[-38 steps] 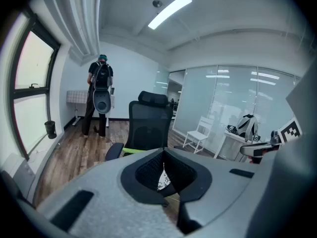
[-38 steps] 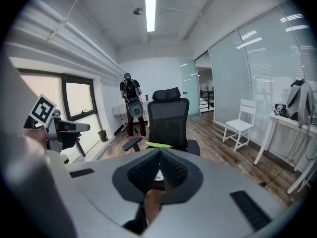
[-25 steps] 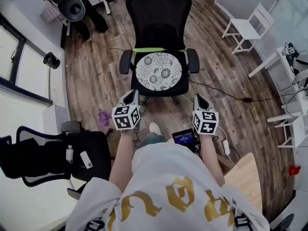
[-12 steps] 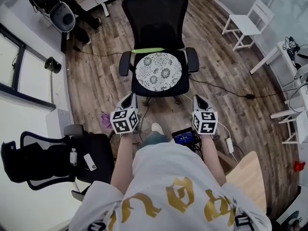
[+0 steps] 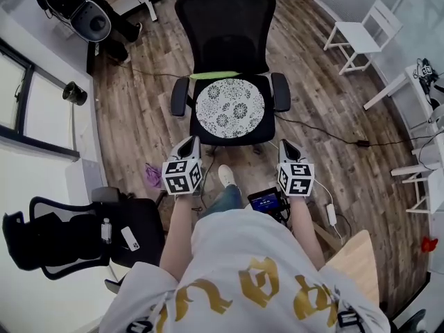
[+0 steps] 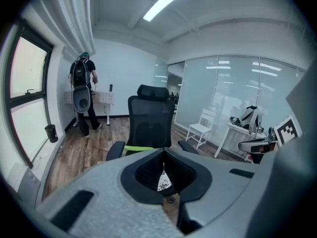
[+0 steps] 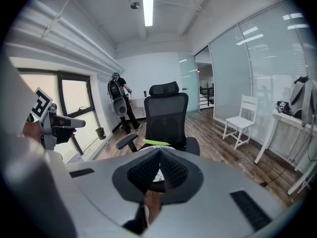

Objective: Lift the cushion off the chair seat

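Cushion [image 5: 229, 108], round, white with dark floral print, on chair [image 5: 229, 30]

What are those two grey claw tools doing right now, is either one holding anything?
Left grey two-jaw gripper: closed, holding nothing.
Right grey two-jaw gripper: closed, holding nothing.

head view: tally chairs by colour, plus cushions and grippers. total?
Black office chairs: 2
White chair: 1
Cushion: 1
Grippers: 2
Total: 6
The white frames at the right edge are too cropped to identify, so they are not counted.
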`<state>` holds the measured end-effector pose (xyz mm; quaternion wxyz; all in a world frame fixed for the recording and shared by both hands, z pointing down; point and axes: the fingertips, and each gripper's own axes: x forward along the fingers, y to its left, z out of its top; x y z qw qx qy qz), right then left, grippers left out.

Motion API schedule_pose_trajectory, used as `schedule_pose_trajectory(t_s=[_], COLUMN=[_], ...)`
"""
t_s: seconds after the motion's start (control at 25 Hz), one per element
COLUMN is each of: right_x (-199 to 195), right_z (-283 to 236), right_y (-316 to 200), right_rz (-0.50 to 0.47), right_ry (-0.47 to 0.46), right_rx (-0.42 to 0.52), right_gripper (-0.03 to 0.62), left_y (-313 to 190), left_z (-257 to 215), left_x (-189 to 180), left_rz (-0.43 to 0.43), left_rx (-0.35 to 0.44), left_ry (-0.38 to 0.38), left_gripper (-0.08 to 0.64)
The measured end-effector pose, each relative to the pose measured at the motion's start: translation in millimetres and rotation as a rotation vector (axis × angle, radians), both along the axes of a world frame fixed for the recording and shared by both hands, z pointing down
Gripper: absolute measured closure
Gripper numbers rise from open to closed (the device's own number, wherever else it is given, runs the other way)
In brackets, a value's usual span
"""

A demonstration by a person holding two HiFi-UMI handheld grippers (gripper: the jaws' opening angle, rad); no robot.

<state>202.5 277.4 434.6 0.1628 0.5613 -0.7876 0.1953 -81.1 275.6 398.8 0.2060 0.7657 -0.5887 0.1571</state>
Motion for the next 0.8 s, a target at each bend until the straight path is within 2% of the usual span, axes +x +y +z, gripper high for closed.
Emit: schedule_pose_trajectory(t_s=[0.36, 0.6, 0.8], right_x=[-21.6, -34.7, -53.9], right_z=[17.2, 19.1, 10.8], right_y=[-87.0, -142.0, -184.5], right_rz=[-0.016, 0.003, 0.006], right_ry=[0.036, 0.059, 0.076], right_rx=[-0.061, -0.095, -0.085], right_gripper=[0.581, 0.581, 0.581], left_y=[-100.9, -168.9, -212.1], left_z=[22.5, 32.3, 27.5], left_x=[-13.8, -20.8, -35.1], left_rz=[0.016, 0.066, 0.092], left_rx=[-0.061, -0.094, -0.087], left_ry=[0.011, 0.004, 0.007], left_gripper=[0.549, 0.549, 0.550])
